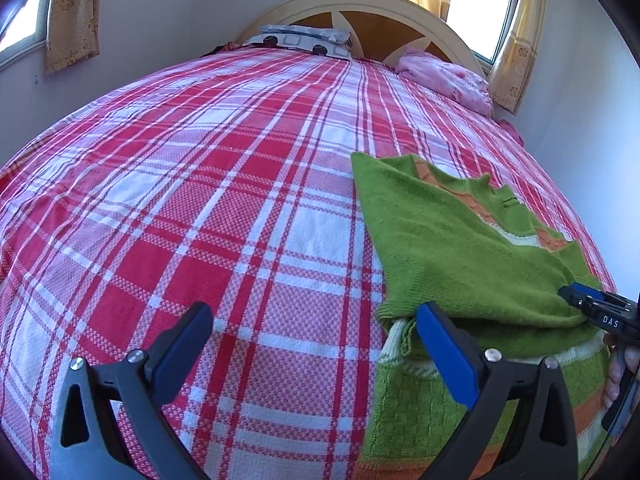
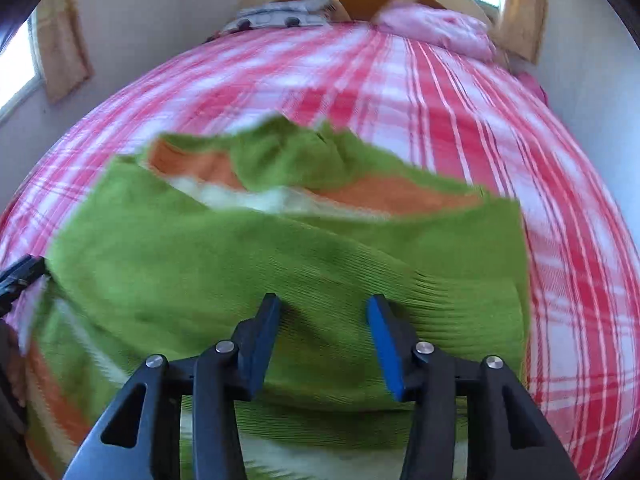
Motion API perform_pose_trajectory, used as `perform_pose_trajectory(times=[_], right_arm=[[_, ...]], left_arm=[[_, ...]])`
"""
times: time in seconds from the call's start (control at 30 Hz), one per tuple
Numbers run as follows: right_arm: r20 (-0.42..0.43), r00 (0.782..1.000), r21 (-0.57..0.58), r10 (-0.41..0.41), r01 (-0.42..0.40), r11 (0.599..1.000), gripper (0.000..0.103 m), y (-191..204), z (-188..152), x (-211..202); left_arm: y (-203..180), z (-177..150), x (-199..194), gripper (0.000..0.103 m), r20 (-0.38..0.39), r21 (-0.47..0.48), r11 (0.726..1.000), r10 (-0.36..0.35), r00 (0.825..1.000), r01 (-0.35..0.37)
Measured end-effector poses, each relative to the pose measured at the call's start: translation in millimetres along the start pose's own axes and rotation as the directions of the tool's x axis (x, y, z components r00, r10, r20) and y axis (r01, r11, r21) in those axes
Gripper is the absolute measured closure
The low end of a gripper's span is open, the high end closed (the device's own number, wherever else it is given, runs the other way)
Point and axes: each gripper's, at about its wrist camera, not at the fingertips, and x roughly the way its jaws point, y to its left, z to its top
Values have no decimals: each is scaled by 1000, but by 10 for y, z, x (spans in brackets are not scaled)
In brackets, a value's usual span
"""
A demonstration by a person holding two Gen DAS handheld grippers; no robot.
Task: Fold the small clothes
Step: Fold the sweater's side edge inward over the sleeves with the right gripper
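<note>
A small green knitted sweater (image 1: 460, 248) with orange and cream stripes lies folded over on the red-and-white checked bedspread (image 1: 200, 200), at the right of the left wrist view. My left gripper (image 1: 316, 320) is wide open over the bare bedspread, its right fingertip (image 1: 434, 320) against the sweater's near-left edge. My right gripper (image 1: 592, 308) shows at the right edge, at the sweater's fold. In the blurred right wrist view the sweater (image 2: 280, 248) fills the middle. The right gripper (image 2: 324, 308) hovers open just above it, with no fabric pinched between its pads.
A patterned pillow (image 1: 304, 40) and a pink bundle of cloth (image 1: 444, 76) lie at the cream headboard (image 1: 360, 4). Walls close in on both sides, with curtained windows (image 1: 484, 8). A hand (image 1: 616, 376) holds the right gripper's handle. The left gripper's tip (image 2: 20, 276) shows at the left edge.
</note>
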Motion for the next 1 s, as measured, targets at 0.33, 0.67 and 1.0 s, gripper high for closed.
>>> perform_pose_trajectory(times=[0.33,0.67,1.0], right_arm=[[-16,999,-9,-40,40,999,57,-264,-62,-78],[125,992,135,-3,-14,991,55,-603,22,-366],[-40,999,188,-2,10,982,56,-777,380,192]], left_arm=[[42,115,-119,0,67,-42,999,-6,998,8],[-134,114,148,0,-20,38,997,69,997,-68],[-59,108,147,0,-22,7,998,57,998,-57]])
